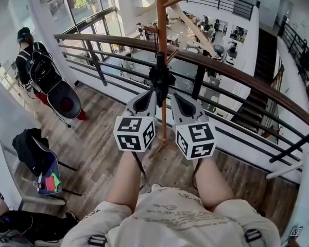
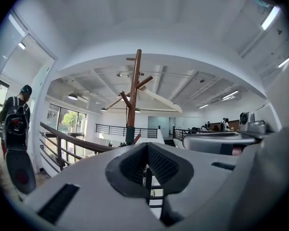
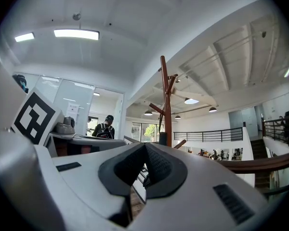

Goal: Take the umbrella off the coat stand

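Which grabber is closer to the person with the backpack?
Left. The left gripper is on the side of the coat stand pole that faces the person with the backpack. The right gripper is on the pole's other side, farther away.

Coat stand (image 1: 161,14): we face it at centre, near side of the railing (image 1: 247,77).
Umbrella (image 1: 161,78): on the stand, just beyond our 2 grippers.
Left gripper (image 1: 152,94): left of the pole.
Right gripper (image 1: 173,96): right of it.
Person (image 1: 31,55): far left.
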{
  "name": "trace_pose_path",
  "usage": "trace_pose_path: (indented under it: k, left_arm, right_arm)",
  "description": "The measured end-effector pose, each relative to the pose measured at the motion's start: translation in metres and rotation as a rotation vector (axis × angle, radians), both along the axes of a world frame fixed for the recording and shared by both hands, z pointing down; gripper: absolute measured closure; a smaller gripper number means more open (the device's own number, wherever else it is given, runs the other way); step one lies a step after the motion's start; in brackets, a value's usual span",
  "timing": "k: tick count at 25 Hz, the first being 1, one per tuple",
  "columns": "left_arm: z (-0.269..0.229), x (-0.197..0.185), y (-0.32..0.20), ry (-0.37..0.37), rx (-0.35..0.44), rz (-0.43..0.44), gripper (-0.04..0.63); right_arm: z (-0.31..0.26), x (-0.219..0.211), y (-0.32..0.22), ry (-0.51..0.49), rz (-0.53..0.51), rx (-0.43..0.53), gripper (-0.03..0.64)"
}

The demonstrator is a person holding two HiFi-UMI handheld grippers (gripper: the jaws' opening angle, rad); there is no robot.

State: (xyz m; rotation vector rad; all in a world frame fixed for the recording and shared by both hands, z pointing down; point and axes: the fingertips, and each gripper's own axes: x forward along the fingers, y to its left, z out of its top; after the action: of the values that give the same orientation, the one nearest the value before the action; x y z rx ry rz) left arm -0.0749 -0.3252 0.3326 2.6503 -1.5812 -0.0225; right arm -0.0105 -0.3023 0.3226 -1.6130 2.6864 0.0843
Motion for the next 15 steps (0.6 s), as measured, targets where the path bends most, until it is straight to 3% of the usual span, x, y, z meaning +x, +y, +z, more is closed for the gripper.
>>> trace_pose_path:
  k: [15]
  left_arm:
    - [-0.012, -0.001, -0.089, 0.005, 0.015, 0.033, 0.583]
  right_arm:
    - [0.017, 0.012, -0.078, -0.011, 0.024, -0.031, 0.615]
